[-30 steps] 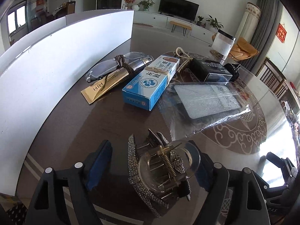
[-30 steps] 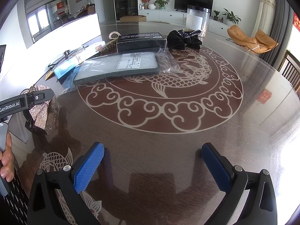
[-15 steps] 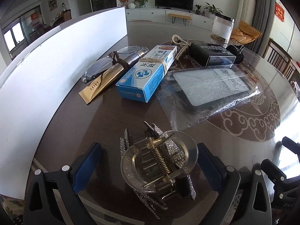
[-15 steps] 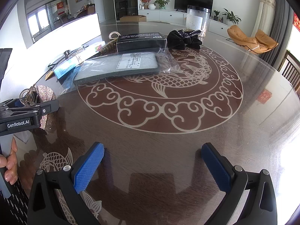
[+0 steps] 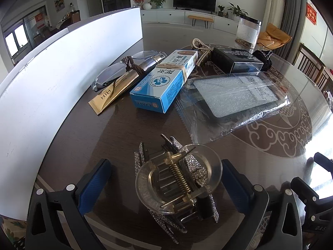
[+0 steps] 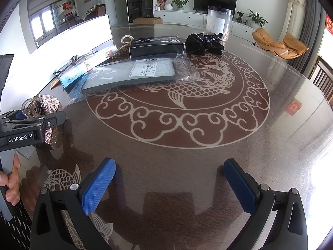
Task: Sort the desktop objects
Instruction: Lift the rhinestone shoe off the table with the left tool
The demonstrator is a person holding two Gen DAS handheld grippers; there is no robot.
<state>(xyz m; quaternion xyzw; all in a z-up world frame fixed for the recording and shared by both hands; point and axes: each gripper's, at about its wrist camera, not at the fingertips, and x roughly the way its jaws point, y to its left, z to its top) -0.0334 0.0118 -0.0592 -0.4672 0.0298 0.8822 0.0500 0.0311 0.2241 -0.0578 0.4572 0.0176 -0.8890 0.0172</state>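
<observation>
The left gripper [image 5: 166,184] is opening, its blue pads clear of the rhinestone hair claw [image 5: 177,185] lying between them on the table [image 5: 83,137]. Beyond the hair claw lies the blue box [image 5: 164,81]. The right gripper [image 6: 169,185] stands wide and empty.

Gold tube [image 5: 115,89]: the letters "HIH" near its flat end.
Blue and white box [image 5: 166,81]: large Chinese characters along its top; the small print is too fine to read.
Left gripper [image 6: 29,125]: "GenRobot.AI" in white on its black side.
Black box [image 6: 157,45]: white lettering, too blurred to read.
Grey packet in clear wrap [image 6: 133,75]: white printed label, not readable.
</observation>
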